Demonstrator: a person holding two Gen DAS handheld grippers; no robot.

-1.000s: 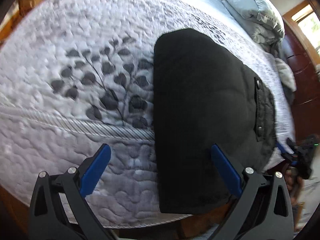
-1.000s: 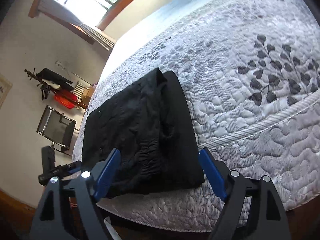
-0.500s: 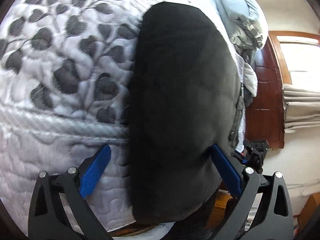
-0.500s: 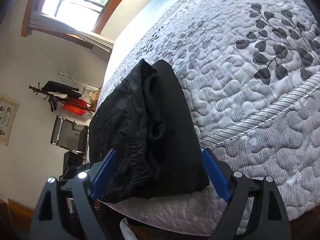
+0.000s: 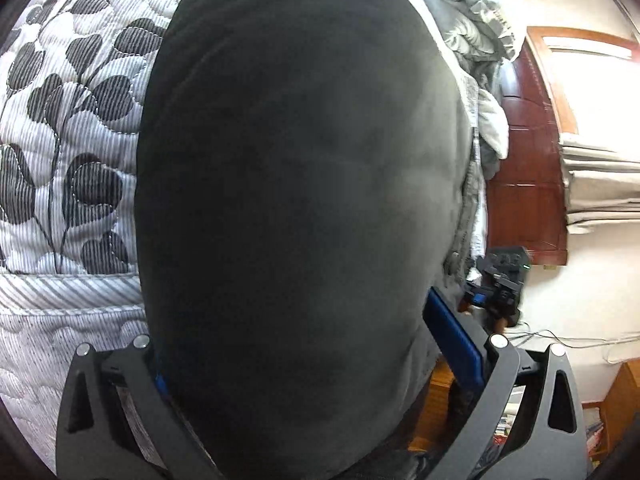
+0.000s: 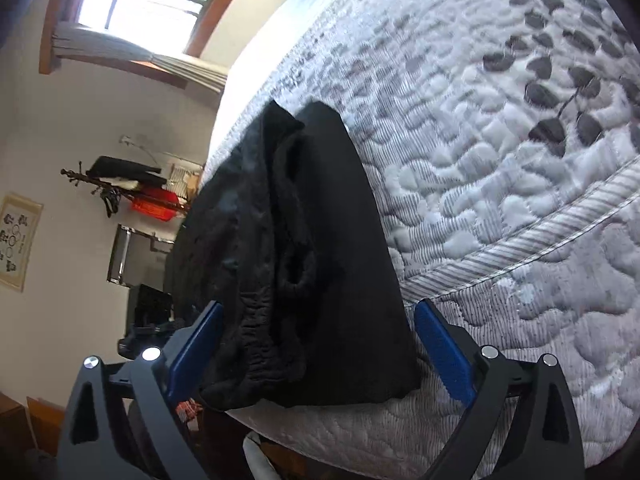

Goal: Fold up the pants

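Pants (image 6: 312, 260) folded at bedspread (image 6: 500, 200) edge, both tools (image 6: 316, 344) (image 5: 308, 360) spread wide, gripping nothing.

Home bedroom — quilted bed (image 6: 500, 208), rumpled bedding (image 5: 476, 12), wooden window frame (image 6: 120, 60), curtains (image 5: 600, 184)

- Folded black fabric pants (image 6: 304, 264) lie on the white quilted bedspread with grey leaf print (image 6: 500, 168), at the bed's near edge.
- Right wrist view: right gripper (image 6: 316, 344) straddles the near end of the pants, one blue-padded finger (image 6: 196, 344) to each side, pads apart from the cloth.
- Leaf print lies right of the pants; window (image 6: 132, 4) and wall lie left, beyond the bed.
- Left wrist view: pants (image 5: 296, 200) lie between the left gripper (image 5: 304, 356) fingers.
- Crumpled grey bedding (image 5: 476, 20) lies behind the pants, right; brown wooden panel (image 5: 524, 184) further right.
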